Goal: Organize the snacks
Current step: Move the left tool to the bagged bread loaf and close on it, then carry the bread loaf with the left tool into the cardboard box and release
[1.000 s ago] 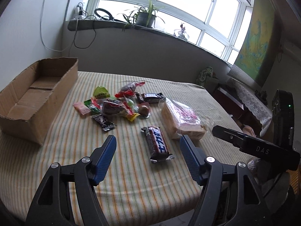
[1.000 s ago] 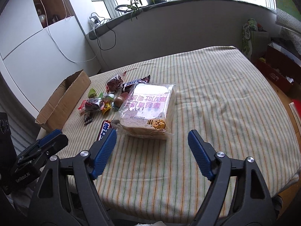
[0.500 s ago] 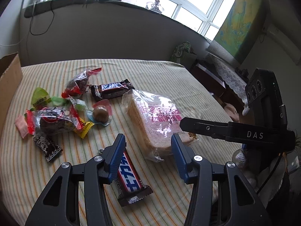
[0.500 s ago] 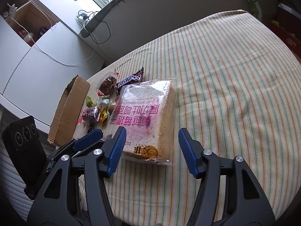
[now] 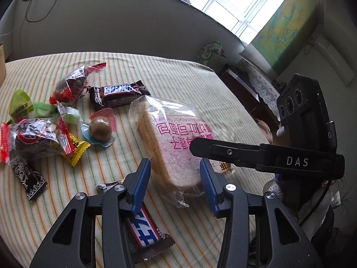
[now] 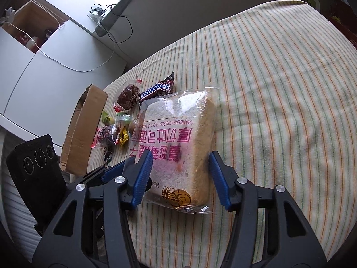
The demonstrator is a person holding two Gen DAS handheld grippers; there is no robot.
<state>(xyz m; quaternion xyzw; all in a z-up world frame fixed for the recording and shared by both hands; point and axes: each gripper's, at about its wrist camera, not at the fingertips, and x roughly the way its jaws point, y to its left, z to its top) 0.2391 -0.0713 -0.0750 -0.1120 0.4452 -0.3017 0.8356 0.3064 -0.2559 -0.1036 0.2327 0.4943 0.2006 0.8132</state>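
Observation:
A clear bag of sliced toast with pink print [image 5: 169, 138] lies on the striped tablecloth, also in the right wrist view [image 6: 178, 147]. My left gripper [image 5: 174, 185] is open, its blue pads on either side of the bag's near corner. My right gripper [image 6: 180, 176] is open, straddling the bag's near end; it shows as a black finger [image 5: 245, 154] in the left wrist view. A Snickers bar [image 5: 142, 227] lies under my left finger. Another Snickers [image 5: 118, 93] and several small wrapped candies [image 5: 40, 136] lie to the left.
An open cardboard box [image 6: 82, 129] stands at the table's left edge beyond the candies. The table's right half [image 6: 279, 89] is bare striped cloth. A grey wall with a window sill runs behind the table; furniture stands to the right.
Both grippers have moved forward and down onto the toast bag from its near end, and both have narrowed their opening around it. The bag has not moved.

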